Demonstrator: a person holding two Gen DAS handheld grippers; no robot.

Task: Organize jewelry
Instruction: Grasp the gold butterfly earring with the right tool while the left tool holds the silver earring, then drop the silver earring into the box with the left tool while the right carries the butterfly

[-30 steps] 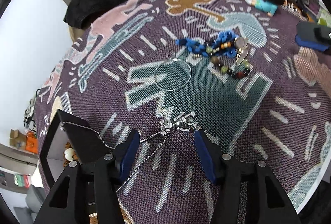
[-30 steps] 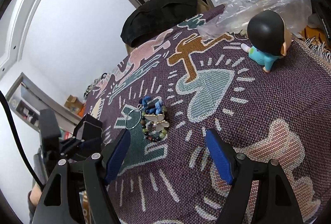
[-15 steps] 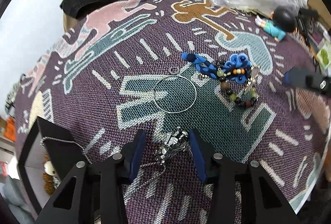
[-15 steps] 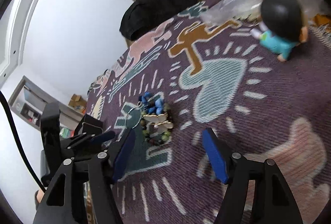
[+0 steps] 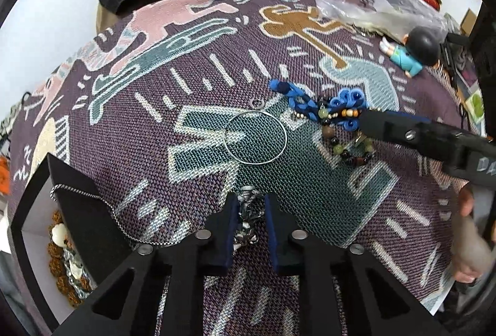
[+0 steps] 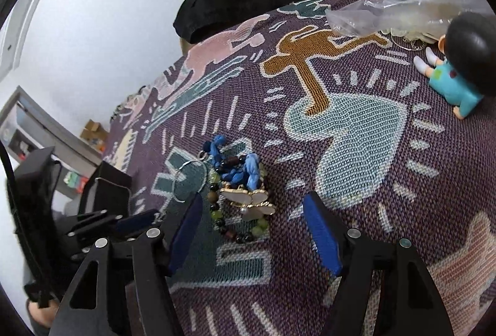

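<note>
Silver pendant cluster (image 5: 248,213) sits pinched between the narrowed blue pads of the left gripper (image 5: 250,222), low centre of frame, its chain (image 5: 102,202) trailing to the black box (image 5: 74,212) lower left. Right gripper (image 6: 252,230) gapes wide, beaded pile (image 6: 240,196) between its tips.

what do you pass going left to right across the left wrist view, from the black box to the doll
black box → silver pendant pinched in the left gripper → wire hoop → blue cord and bead bracelets → right gripper → doll
</note>
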